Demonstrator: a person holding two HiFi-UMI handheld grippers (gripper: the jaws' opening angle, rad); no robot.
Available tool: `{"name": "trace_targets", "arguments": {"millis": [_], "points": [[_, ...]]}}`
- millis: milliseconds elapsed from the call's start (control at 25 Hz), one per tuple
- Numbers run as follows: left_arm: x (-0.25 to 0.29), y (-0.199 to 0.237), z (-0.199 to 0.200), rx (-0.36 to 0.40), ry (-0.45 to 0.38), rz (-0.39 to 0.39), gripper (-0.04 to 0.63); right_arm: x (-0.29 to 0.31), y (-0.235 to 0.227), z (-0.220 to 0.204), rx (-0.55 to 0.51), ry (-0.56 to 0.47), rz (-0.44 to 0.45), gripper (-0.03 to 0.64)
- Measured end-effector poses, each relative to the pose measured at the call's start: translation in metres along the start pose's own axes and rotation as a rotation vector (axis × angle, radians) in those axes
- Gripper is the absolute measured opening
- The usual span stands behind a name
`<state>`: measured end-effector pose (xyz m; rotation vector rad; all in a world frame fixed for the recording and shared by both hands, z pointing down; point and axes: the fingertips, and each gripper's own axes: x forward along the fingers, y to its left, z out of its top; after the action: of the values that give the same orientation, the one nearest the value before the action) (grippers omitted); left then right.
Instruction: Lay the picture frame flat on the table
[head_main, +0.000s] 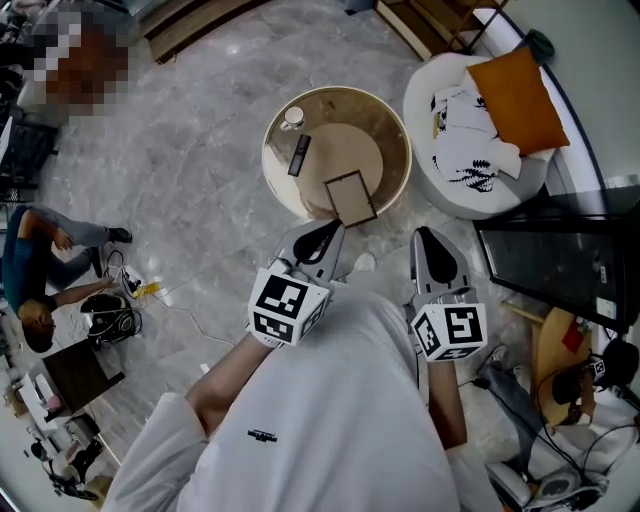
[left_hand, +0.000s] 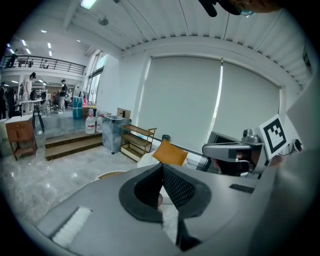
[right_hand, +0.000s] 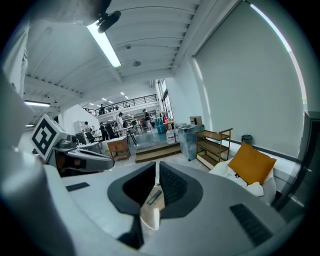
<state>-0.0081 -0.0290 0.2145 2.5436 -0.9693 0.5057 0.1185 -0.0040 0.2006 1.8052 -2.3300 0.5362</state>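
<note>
The left gripper (head_main: 325, 232) hovers empty with its jaws pressed together, their tips just short of the round table's (head_main: 395, 130) near rim. The picture frame (head_main: 351, 197) sits just ahead of those tips, on the tabletop beside that rim. From above I cannot tell whether it stands or leans. The right gripper (head_main: 428, 238), also closed on nothing, hangs over bare floor to the frame's right, with open floor around it. A white armchair (head_main: 440, 190) lies ahead of it and a dark screen (head_main: 560, 265) close on its right. Farther along the tabletop, beyond the frame, lies a remote (head_main: 299, 155). The left gripper view shows only a sliver of tabletop past its own jaws, and the frame is hidden there.
</note>
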Motion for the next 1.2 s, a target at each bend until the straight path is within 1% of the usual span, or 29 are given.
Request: {"name": "trace_targets", "arguments": {"millis": [520,1200], "points": [[-0.005,-0.019,0.003,0.016,-0.016,0.005,-0.008,-0.015,-0.004,0.001,-0.011,-0.01,0.011,0.021],[-0.004,-0.015,-0.001,0.024,0.006,-0.032,-0.008,-0.013,-0.002,-0.003,-0.007,0.002,-0.03,0.021]]}}
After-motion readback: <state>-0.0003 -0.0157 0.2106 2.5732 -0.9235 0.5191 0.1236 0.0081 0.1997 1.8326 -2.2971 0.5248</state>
